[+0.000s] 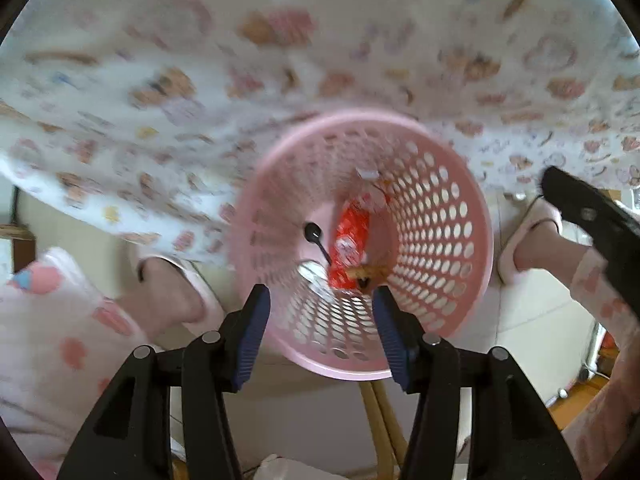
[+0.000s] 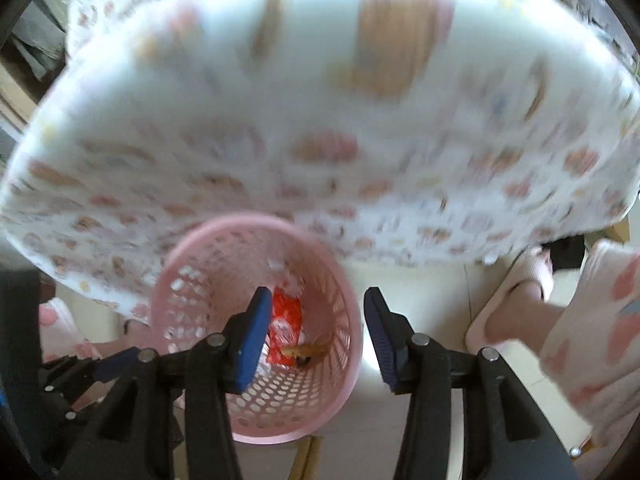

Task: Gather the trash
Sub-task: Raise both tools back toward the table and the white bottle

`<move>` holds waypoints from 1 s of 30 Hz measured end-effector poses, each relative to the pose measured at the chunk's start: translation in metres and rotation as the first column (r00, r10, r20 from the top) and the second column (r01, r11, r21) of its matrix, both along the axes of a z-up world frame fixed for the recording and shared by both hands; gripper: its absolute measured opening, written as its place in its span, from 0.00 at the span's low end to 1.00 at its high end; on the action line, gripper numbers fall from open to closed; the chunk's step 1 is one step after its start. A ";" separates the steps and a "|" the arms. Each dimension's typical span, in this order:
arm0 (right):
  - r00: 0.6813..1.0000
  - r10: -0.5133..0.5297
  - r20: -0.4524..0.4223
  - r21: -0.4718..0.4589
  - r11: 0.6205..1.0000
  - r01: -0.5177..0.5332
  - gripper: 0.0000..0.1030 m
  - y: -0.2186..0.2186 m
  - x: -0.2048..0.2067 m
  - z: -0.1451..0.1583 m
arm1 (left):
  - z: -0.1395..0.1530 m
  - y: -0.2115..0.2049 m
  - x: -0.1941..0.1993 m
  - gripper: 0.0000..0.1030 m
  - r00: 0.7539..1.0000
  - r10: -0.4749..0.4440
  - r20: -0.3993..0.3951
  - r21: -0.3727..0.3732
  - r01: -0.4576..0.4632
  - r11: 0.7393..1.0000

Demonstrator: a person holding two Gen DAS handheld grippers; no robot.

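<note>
Both grippers, left (image 1: 320, 336) and right (image 2: 312, 340), hang with fingers apart and empty above the pink bin (image 1: 448, 216), trash (image 1: 352, 240) inside; next, seek remaining litter on the worktop (image 1: 160, 80).

Both the left tool (image 1: 320, 300) and the right tool (image 2: 314, 302) point downward, jaws apart, gripping nothing.

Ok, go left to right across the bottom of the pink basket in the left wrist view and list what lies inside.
Black spoon → red wrapper → brown scrap of food, all inside the pink basket. The scrap lies against the wrapper's lower end.
</note>
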State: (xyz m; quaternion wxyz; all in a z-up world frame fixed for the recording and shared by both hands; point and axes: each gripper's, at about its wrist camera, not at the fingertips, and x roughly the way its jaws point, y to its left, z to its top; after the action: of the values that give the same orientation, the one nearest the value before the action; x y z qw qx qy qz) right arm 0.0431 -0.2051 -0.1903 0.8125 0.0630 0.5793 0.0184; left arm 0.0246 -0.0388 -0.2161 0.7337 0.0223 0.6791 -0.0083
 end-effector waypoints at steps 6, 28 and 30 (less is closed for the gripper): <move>0.993 0.032 0.115 0.037 0.999 -0.037 0.46 0.002 -0.019 0.063 | 0.057 0.006 -0.002 0.52 0.988 0.026 0.151 -0.039 -0.021 0.999; 0.906 0.052 0.421 0.080 0.992 -0.095 0.56 -0.011 -0.018 0.179 | 0.207 0.038 -0.004 0.81 0.773 0.167 0.612 -0.153 -0.092 0.984; 0.892 0.087 0.443 0.060 0.990 -0.126 0.60 -0.013 -0.011 0.192 | 0.224 0.042 0.001 0.90 0.744 0.150 0.652 -0.135 -0.081 0.988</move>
State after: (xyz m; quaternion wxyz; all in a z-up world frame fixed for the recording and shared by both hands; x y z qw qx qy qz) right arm 0.0317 -0.2181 0.0021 0.9165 0.0606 0.3822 0.1016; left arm 0.0251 0.0031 0.0084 0.9252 -0.0541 0.3754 0.0122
